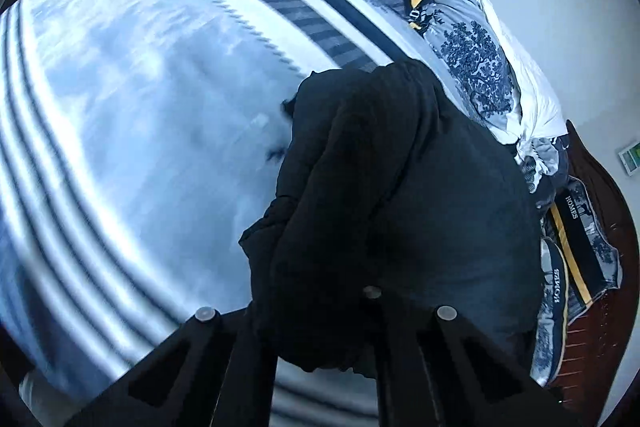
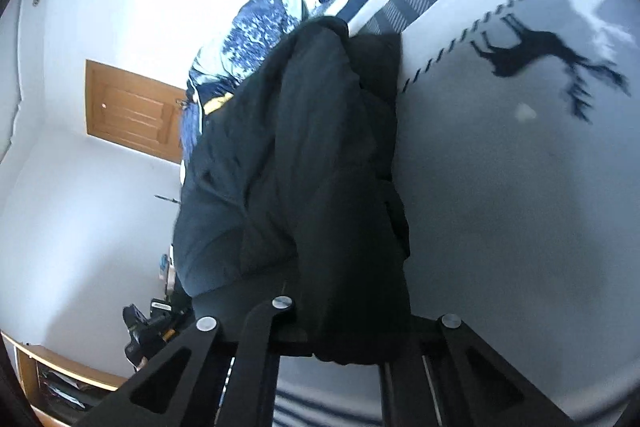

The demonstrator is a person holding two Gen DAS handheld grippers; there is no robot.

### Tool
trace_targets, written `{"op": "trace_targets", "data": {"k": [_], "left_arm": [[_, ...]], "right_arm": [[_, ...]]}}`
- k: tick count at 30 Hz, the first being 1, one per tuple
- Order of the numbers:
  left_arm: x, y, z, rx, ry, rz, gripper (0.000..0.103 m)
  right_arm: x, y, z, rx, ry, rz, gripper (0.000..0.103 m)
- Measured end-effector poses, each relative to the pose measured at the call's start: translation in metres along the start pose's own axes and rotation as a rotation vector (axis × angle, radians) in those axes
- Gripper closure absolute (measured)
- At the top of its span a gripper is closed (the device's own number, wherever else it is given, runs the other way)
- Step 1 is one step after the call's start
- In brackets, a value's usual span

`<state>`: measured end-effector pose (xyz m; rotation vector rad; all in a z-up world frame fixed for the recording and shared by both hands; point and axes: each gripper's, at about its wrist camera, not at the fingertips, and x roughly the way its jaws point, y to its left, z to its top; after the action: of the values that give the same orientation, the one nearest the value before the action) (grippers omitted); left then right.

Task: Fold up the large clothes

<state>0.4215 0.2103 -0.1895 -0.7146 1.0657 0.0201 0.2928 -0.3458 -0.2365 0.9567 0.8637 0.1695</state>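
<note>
A large black garment (image 1: 400,211) hangs bunched from my left gripper (image 1: 320,339), which is shut on its fabric above the striped blue and white bed cover (image 1: 132,131). In the right wrist view the same black garment (image 2: 296,163) drapes from my right gripper (image 2: 340,339), which is shut on it. The cloth hides both grippers' fingertips. The garment's lower part rests on the bed cover (image 2: 500,207), which carries a dark deer print (image 2: 532,55).
A rumpled quilt with blue tree print (image 1: 480,67) and pillows (image 1: 576,227) lie along the bed's far side by a wooden headboard (image 1: 612,267). A wooden door (image 2: 132,111), white walls and a low shelf (image 2: 52,379) show beyond the bed.
</note>
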Motion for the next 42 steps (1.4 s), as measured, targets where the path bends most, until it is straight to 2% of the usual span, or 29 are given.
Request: {"op": "trace_targets", "data": {"k": [3,8,11,12,13,14,15,16,17,18,20,22,25,27,31,35,37,38,39,40,41,42], "left_arm": [[-0.027,0.013,-0.037,0.003,0.01,0.014,0.097],[-0.042,0.024,-0.076,0.045,0.056,0.062,0.095],[-0.055,0.031,-0.085,0.059,0.051,0.088,0.088],[-0.063,0.034,-0.09,0.064,0.04,0.09,0.085],[-0.072,0.034,-0.091,0.085,0.022,0.097,0.083],[-0.08,0.032,-0.092,0.113,0.003,0.109,0.073],[-0.088,0.031,-0.093,0.139,-0.017,0.126,0.057],[-0.099,0.027,-0.095,0.174,-0.055,0.155,0.049],[-0.109,0.026,-0.097,0.202,-0.093,0.177,0.04],[-0.115,0.023,-0.094,0.224,-0.121,0.192,0.038],[-0.12,0.013,-0.089,0.274,-0.151,0.218,0.037],[-0.115,-0.001,-0.078,0.317,-0.155,0.235,0.037],[-0.101,-0.023,-0.057,0.353,-0.155,0.225,0.037],[-0.081,-0.039,-0.036,0.38,-0.137,0.221,0.037],[-0.027,-0.068,0.001,0.408,-0.086,0.225,0.037],[0.029,-0.089,0.026,0.411,-0.023,0.206,0.038],[0.06,-0.086,0.036,0.375,0.042,0.186,0.061],[0.067,-0.084,0.037,0.374,0.06,0.179,0.094],[0.072,-0.083,0.038,0.375,0.07,0.177,0.099],[0.067,-0.081,0.038,0.373,0.042,0.169,0.101],[0.054,-0.078,0.037,0.372,-0.028,0.148,0.101],[0.046,-0.077,0.036,0.387,-0.062,0.166,0.101]], "right_arm": [[-0.025,0.005,-0.024,-0.023,-0.009,-0.009,0.096],[-0.057,0.007,-0.063,-0.075,0.019,-0.067,0.096],[-0.07,0.01,-0.069,-0.078,0.008,-0.051,0.095],[-0.072,0.014,-0.071,-0.097,0.004,-0.078,0.09],[-0.073,0.017,-0.071,-0.111,0.0,-0.104,0.09],[-0.075,0.022,-0.073,-0.134,0.0,-0.138,0.089],[-0.08,0.023,-0.073,-0.154,0.002,-0.169,0.086],[-0.084,0.029,-0.074,-0.178,-0.004,-0.207,0.085],[-0.09,0.036,-0.073,-0.209,-0.02,-0.258,0.073],[-0.098,0.04,-0.074,-0.224,-0.036,-0.284,0.05],[-0.12,0.046,-0.071,-0.254,-0.085,-0.3,0.019],[-0.132,0.057,-0.059,-0.277,-0.129,-0.278,0.019],[-0.127,0.069,-0.027,-0.271,-0.129,-0.247,0.019],[-0.113,0.074,-0.003,-0.265,-0.11,-0.229,0.019],[-0.06,0.073,0.047,-0.264,-0.035,-0.23,0.019],[0.011,0.061,0.1,-0.23,0.077,-0.271,0.021],[0.036,0.05,0.116,-0.207,0.11,-0.307,0.025],[0.051,0.042,0.125,-0.177,0.141,-0.313,0.036],[0.064,0.034,0.131,-0.149,0.171,-0.297,0.066],[0.071,0.031,0.133,-0.139,0.189,-0.287,0.08],[0.074,0.035,0.136,-0.156,0.183,-0.286,0.091],[0.07,0.042,0.137,-0.19,0.151,-0.276,0.098]]}}
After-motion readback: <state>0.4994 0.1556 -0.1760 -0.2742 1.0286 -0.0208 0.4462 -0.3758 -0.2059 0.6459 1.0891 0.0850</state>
